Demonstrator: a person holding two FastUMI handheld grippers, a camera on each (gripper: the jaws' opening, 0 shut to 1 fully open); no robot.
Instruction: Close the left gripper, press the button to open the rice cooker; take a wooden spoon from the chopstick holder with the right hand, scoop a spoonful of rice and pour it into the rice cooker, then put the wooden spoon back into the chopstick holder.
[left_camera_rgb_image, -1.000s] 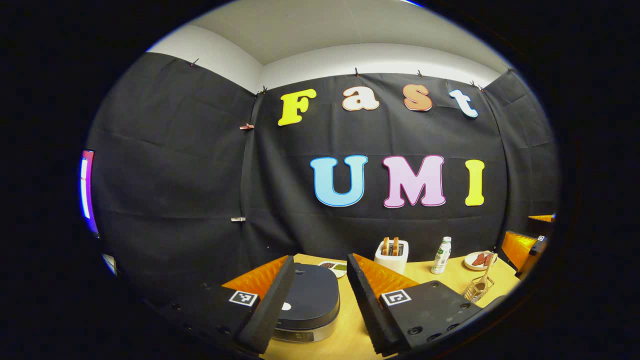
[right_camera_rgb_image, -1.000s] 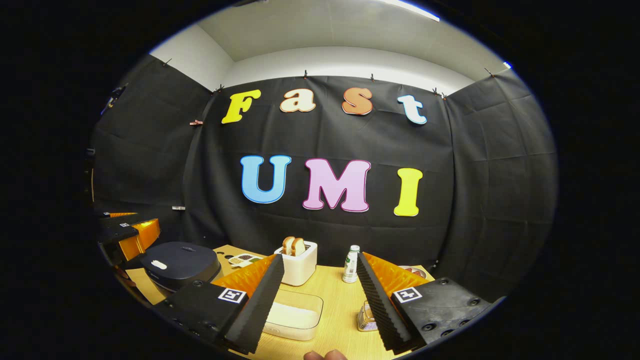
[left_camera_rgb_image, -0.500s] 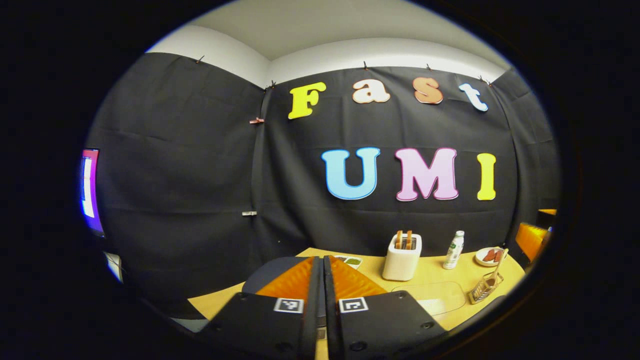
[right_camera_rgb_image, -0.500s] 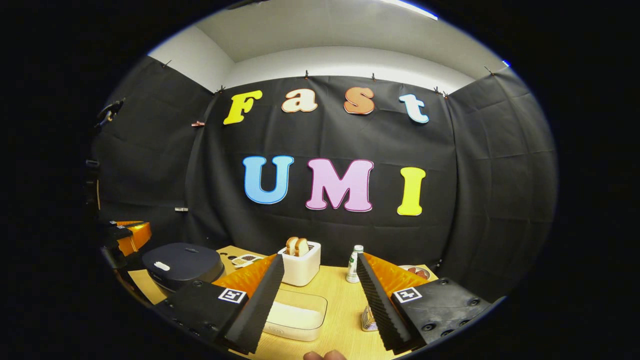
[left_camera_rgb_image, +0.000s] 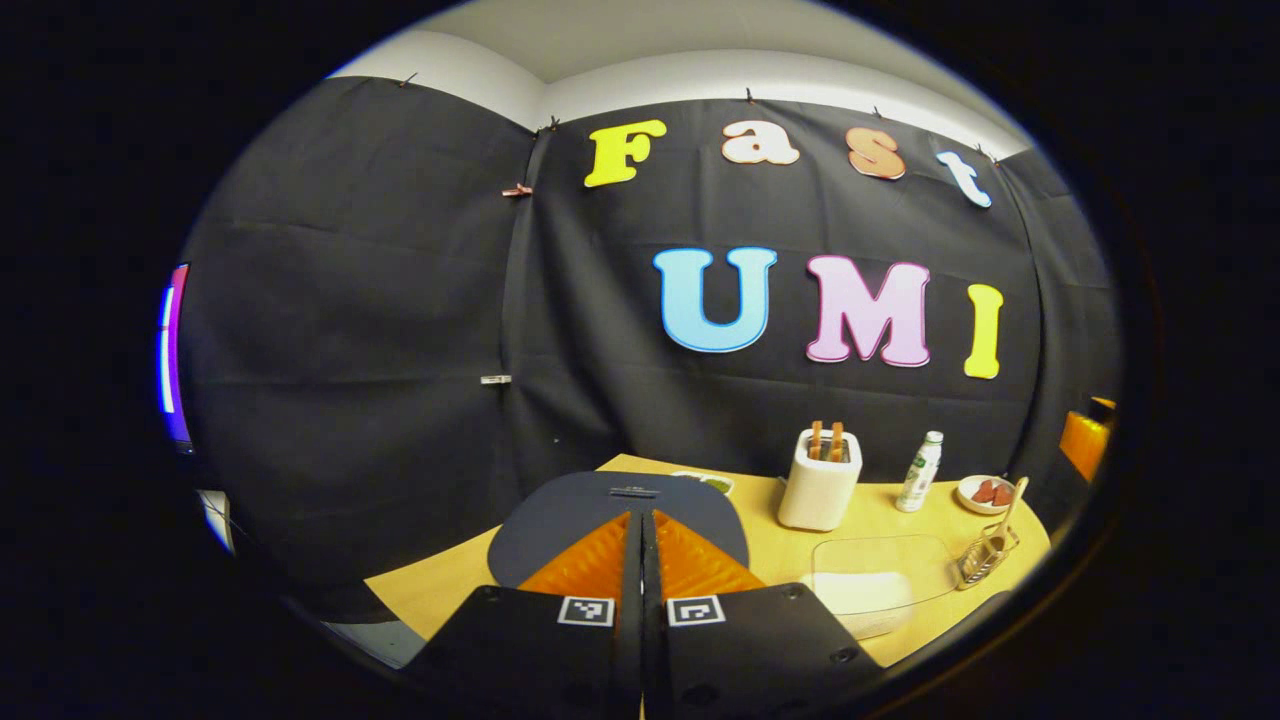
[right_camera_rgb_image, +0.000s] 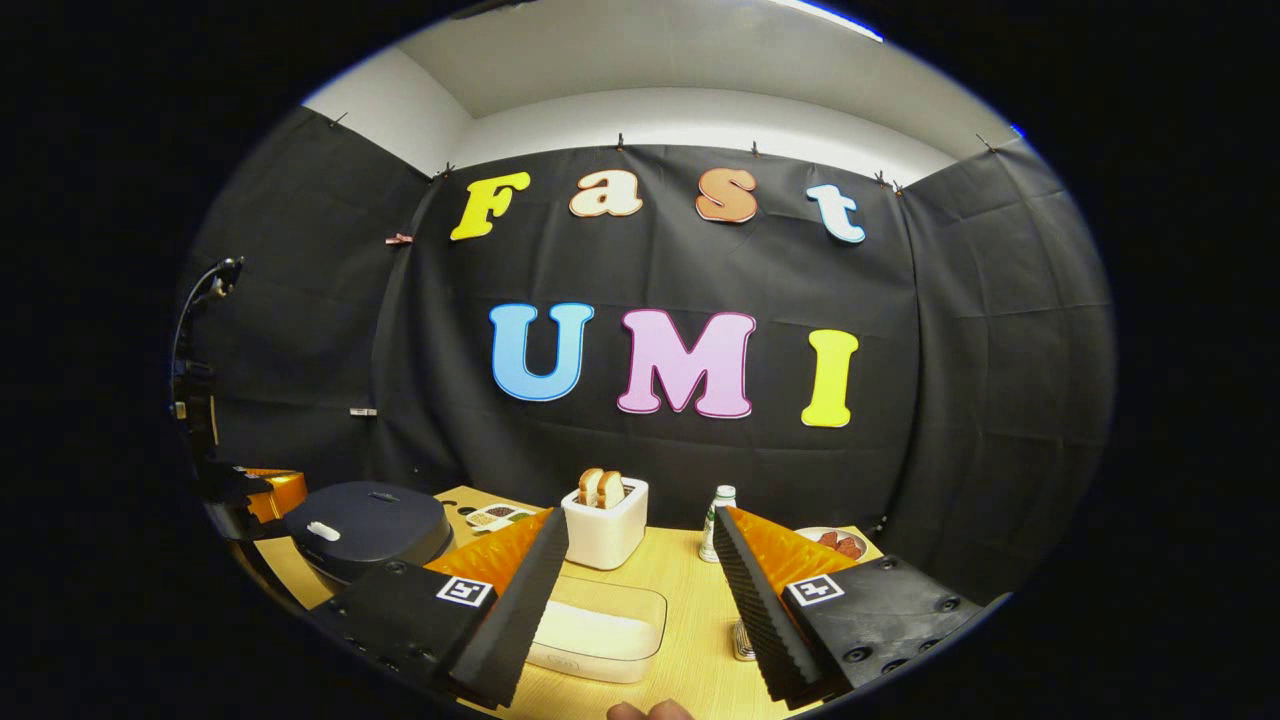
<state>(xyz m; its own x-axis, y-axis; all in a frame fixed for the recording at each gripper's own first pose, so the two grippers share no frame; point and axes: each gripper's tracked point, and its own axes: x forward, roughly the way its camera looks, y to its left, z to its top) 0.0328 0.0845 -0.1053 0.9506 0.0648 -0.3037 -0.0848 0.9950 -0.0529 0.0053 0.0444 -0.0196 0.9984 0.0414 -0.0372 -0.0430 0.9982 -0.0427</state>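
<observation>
My left gripper (left_camera_rgb_image: 641, 520) is shut with nothing between its fingers, pointing over the near side of the dark rice cooker lid (left_camera_rgb_image: 620, 498). In the right gripper view the rice cooker (right_camera_rgb_image: 365, 525) stands closed at the left, with its white button (right_camera_rgb_image: 322, 531) facing front and the left gripper (right_camera_rgb_image: 255, 492) just left of it. A wooden spoon (left_camera_rgb_image: 1010, 500) stands in the wire chopstick holder (left_camera_rgb_image: 985, 555) at the right. The clear box of rice (right_camera_rgb_image: 600, 635) lies between the fingers of my open right gripper (right_camera_rgb_image: 640, 520). Its right finger partly hides the holder (right_camera_rgb_image: 742, 640).
A white toaster (right_camera_rgb_image: 603, 520) with bread, a small bottle (right_camera_rgb_image: 715, 510) and a plate of food (right_camera_rgb_image: 835, 543) stand along the back of the wooden table (right_camera_rgb_image: 690, 600). A small dish of grains (right_camera_rgb_image: 497, 516) lies behind the cooker. A thumb (right_camera_rgb_image: 650, 711) shows at the bottom edge.
My left gripper went from open to shut and moved in lower over the cooker lid. The right gripper stayed open and barely shifted.
</observation>
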